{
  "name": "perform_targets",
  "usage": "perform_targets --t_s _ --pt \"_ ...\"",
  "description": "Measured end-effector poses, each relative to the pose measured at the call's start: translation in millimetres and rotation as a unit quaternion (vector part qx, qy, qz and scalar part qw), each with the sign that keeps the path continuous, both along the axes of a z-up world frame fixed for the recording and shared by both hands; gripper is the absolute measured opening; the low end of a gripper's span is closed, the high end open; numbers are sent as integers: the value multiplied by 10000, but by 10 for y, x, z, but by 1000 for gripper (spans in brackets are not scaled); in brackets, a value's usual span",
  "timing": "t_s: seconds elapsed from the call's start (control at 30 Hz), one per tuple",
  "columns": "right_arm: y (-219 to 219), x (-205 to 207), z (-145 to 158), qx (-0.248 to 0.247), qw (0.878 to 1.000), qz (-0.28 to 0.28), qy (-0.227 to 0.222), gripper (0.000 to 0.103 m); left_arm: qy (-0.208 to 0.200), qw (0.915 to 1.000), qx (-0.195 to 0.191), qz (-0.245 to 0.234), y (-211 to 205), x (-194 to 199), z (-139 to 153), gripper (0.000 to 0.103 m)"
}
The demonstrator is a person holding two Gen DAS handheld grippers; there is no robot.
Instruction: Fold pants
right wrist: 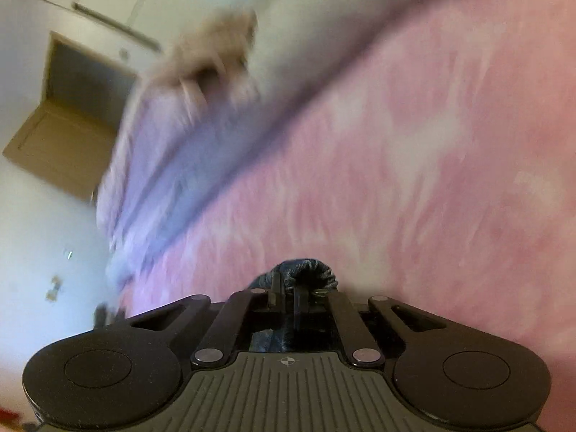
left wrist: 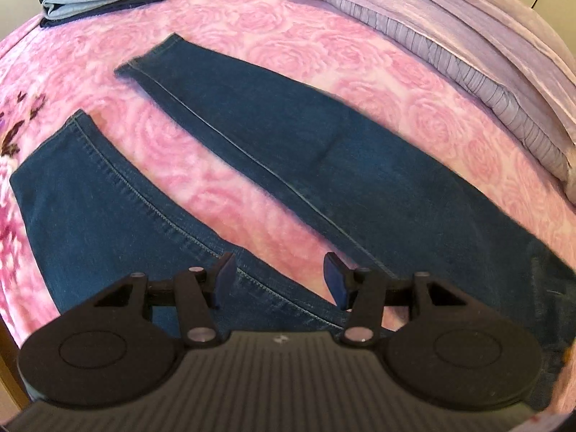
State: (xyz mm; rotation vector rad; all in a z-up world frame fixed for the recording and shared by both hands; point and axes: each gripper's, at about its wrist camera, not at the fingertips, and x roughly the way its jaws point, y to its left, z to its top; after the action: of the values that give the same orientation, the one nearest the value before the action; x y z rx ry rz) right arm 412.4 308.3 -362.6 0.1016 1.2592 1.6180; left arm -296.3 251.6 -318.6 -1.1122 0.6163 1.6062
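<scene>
Left wrist view: our left gripper [left wrist: 280,277] hovers with fingers spread apart over dark blue jeans [left wrist: 288,136] lying flat on the pink rose bedspread [left wrist: 280,32], legs running toward 11 o'clock. Our right gripper [right wrist: 288,289] is clamped on a bunched fold of denim [right wrist: 309,270]; its view is blurred.

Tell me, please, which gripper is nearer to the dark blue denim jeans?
Right. The right gripper is shut on a fold of the dark blue denim jeans; the left gripper hovers open just above the legs.

left gripper [left wrist: 280,276]: fingers spread | right gripper [right wrist: 288,289]: fingers clamped together
</scene>
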Motion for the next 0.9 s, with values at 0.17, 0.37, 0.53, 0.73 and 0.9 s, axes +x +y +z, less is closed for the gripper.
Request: perform_targets --t_s 0.17,0.37,0.53,0.73,0.9 --pt "80 206 -465 -1224 9922 -144 -168 5 -85 9999 -57 -104 32 88 -95 49" --pt "-677 380 37 -1273 9912 -324 141 50 -164 9997 -66 -177 -118 128 -71 49" --pt "-1966 373 164 -2203 9749 -10 324 50 -296 9993 -206 -37 -293 85 -75 49" --pt "-2769 211 4 -2486 9617 -262 1123 51 -352 9987 -352 -126 -429 163 -77 49" --pt "-2930 78 -114 -2162 9600 -865 1555 51 -391 9983 -310 -292 -491 241 -35 49"
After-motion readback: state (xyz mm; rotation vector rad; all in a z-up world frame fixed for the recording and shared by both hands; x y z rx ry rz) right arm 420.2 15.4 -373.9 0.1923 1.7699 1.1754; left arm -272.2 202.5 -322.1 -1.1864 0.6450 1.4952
